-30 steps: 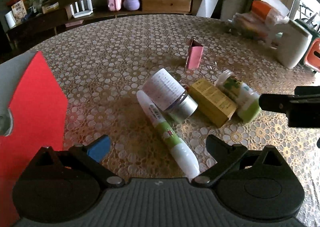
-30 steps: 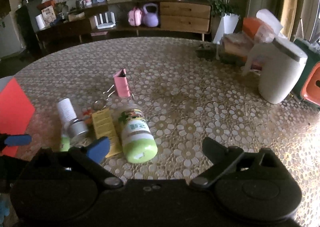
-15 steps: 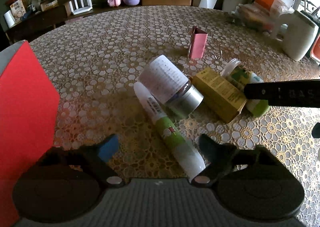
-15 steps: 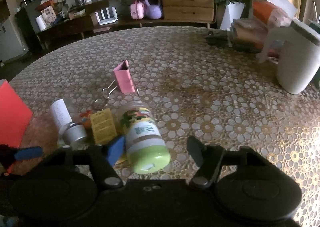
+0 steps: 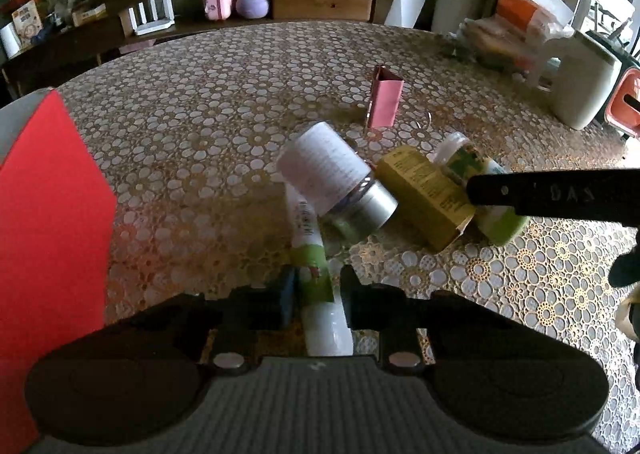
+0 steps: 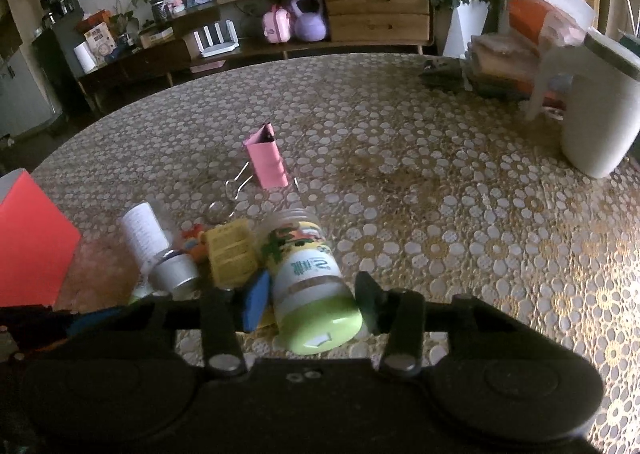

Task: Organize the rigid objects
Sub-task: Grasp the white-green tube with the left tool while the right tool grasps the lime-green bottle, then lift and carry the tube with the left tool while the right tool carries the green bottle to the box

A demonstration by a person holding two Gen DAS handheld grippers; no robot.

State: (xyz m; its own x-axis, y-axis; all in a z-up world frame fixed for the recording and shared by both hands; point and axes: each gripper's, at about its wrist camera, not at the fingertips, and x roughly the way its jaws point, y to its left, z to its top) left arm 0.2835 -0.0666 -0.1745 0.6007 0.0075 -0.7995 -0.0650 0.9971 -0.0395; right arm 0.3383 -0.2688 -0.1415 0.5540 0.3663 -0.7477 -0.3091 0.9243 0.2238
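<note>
A cluster of objects lies on the lace-covered table. My left gripper (image 5: 316, 294) is shut on a white and green tube (image 5: 312, 254) that lies on the cloth. My right gripper (image 6: 310, 300) is shut on a green-capped jar (image 6: 310, 290) lying on its side; the jar also shows in the left wrist view (image 5: 480, 189), partly behind the right gripper's finger. Between them lie a silver-capped white bottle (image 5: 336, 181), also in the right wrist view (image 6: 154, 246), and a yellow box (image 5: 424, 193). A pink binder clip (image 5: 386, 101) stands farther back.
A red box (image 5: 44, 221) stands at the left table edge. A white jug (image 6: 596, 113) and stacked packages (image 6: 516, 49) sit at the right rear. A small orange item (image 6: 194, 242) lies behind the yellow box. A sideboard (image 6: 320, 17) lines the far wall.
Both grippers moved forward and closed: the left around the tube, the right around the green-capped jar. The bottle and box stayed where they were.
</note>
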